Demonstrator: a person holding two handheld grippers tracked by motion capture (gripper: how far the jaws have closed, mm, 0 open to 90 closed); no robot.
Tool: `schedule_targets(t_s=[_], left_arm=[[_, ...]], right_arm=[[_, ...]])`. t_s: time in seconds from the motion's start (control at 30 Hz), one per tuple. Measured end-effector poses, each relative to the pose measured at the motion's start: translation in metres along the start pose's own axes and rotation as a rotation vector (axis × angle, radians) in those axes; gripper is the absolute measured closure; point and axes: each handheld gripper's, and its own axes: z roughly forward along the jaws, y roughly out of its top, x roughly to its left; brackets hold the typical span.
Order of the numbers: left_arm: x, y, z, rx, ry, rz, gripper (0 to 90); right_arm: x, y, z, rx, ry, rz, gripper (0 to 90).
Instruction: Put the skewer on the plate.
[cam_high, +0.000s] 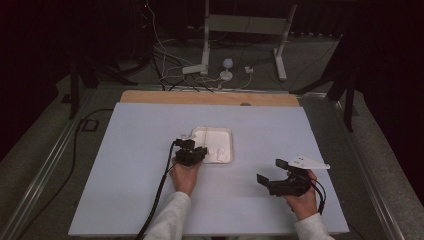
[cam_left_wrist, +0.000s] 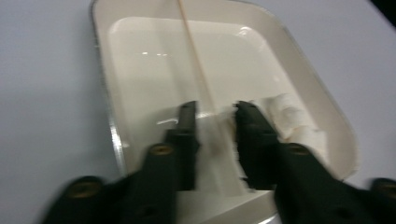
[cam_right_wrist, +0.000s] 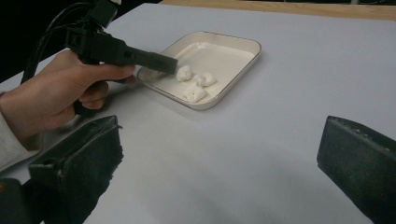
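Lumps (cam_right_wrist: 194, 81): soft, light, crushable; I pinch one gently mid-body, near tray (cam_right_wrist: 243, 58) edge.
Left gripper (cam_left_wrist: 215, 112): released, nothing clamped.
Right gripper (cam_right_wrist: 219, 154): wide apart, idle.

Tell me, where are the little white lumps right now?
The white lumps lie inside the white tray near the middle of the table, bunched at its near right corner in the high view, right beside the left gripper.

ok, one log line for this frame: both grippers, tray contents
left gripper: open, over white tray | right gripper: open, empty, beside tray | tray: three white lumps
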Motion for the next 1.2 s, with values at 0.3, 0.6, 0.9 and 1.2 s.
schedule_targets(t_s=[0.3,0.6,0.9,1.2], left_arm=[[0.0,0.007,-0.019,-0.081,-0.096,0.021,35.8],[-0.001,0.011,-0.068,-0.166,-0.136,0.194,15.1],[0.005,0.008,-0.109,-0.258,-0.109,0.324,0.9],[0.025,-0.012,-0.138,-0.32,-0.113,0.362,0.7]], right_arm=[[0.0,0.0,-0.003,-0.013,-0.002,-0.013,0.0],[0.001,0.0,-0.003,-0.019,-0.013,-0.034,0.0],[0.001,-0.001,-0.003,-0.032,-0.021,-0.051,0.0],[0.002,-0.002,-0.005,-0.051,-0.028,-0.069,0.0]])
